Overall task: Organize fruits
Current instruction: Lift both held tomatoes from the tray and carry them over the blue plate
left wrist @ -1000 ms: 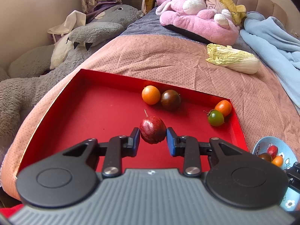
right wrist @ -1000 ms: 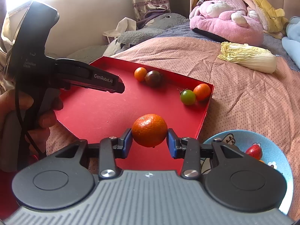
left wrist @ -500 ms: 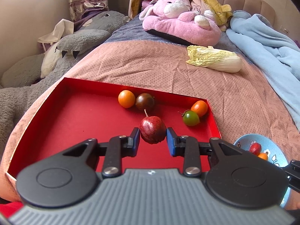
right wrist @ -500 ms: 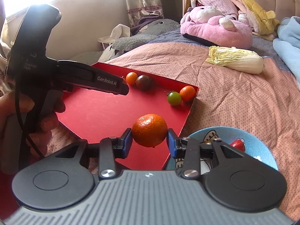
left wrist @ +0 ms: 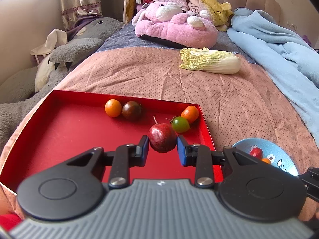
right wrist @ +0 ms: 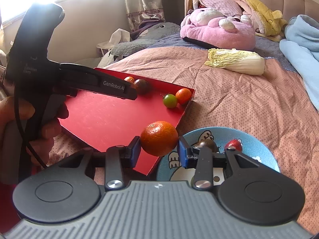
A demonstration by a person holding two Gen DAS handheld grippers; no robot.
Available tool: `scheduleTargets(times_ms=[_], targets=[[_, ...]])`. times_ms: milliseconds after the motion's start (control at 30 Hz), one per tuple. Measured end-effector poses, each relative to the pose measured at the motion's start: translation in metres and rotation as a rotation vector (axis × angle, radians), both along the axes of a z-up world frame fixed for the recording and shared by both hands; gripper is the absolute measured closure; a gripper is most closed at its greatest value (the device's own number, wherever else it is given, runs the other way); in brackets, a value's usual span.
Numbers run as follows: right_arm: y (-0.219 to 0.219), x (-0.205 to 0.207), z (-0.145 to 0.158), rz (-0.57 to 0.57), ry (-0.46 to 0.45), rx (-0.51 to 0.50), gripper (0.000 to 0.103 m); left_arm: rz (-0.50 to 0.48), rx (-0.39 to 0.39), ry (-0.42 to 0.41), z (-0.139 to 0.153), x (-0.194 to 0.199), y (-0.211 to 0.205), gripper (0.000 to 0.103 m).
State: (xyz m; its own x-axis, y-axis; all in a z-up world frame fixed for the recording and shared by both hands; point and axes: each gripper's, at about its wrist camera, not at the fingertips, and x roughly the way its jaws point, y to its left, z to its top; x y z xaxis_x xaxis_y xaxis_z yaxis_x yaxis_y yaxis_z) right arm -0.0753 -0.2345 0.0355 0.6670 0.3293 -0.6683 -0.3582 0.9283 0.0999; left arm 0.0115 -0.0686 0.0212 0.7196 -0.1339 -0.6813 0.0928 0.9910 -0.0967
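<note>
Dark red fruit (left wrist: 162, 137) pinched between left gripper (left wrist: 162, 151) fingers; tangerine (right wrist: 159, 138) clamped between right gripper (right wrist: 159, 153) fingers.

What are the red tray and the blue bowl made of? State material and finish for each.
Red tray: probably coated cardboard, like a box lid. Its walls are thin and straight with sharp folded corners; the floor has a dull satin sheen with faint scuffs.

Blue bowl: likely glazed ceramic, possibly melamine. The surface is smooth and speckled, with printed cartoon figures and a soft gloss. The pictures cannot settle which.

tray (left wrist: 59, 131): matt red | bedspread (left wrist: 239, 103): dotted cloth | bowl (right wrist: 259, 145): glossy
</note>
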Motion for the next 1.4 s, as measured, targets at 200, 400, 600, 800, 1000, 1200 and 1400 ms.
scheduleTargets(times_ms=[200, 400, 600, 800, 1000, 1200, 1400], targets=[[-0.011, -0.005, 0.0, -0.021, 0.0, 0.003, 0.058, -0.024, 0.008, -0.007, 0.001, -0.004, -0.011, 0.069], [-0.021, -0.012, 0.0, -0.039, -0.002, 0.0, 0.058, -0.039, 0.009, -0.011, 0.003, -0.006, -0.02, 0.069], [-0.033, -0.016, 0.001, -0.065, -0.005, -0.004, 0.058, -0.062, 0.011, -0.022, 0.005, -0.009, -0.031, 0.069], [-0.045, -0.023, 0.0, -0.09, -0.003, -0.008, 0.058, -0.088, 0.011, -0.028, 0.007, -0.011, -0.04, 0.069], [-0.055, -0.026, -0.003, -0.109, 0.001, -0.012, 0.058, -0.11, 0.016, -0.026, 0.006, -0.013, -0.05, 0.069], [-0.065, -0.029, -0.008, -0.132, 0.012, -0.015, 0.058, -0.127, 0.007, -0.028, 0.007, -0.015, -0.055, 0.069], [-0.076, -0.034, -0.014, -0.153, 0.027, -0.027, 0.058, -0.169, 0.014, -0.018, 0.002, -0.021, -0.068, 0.069]])
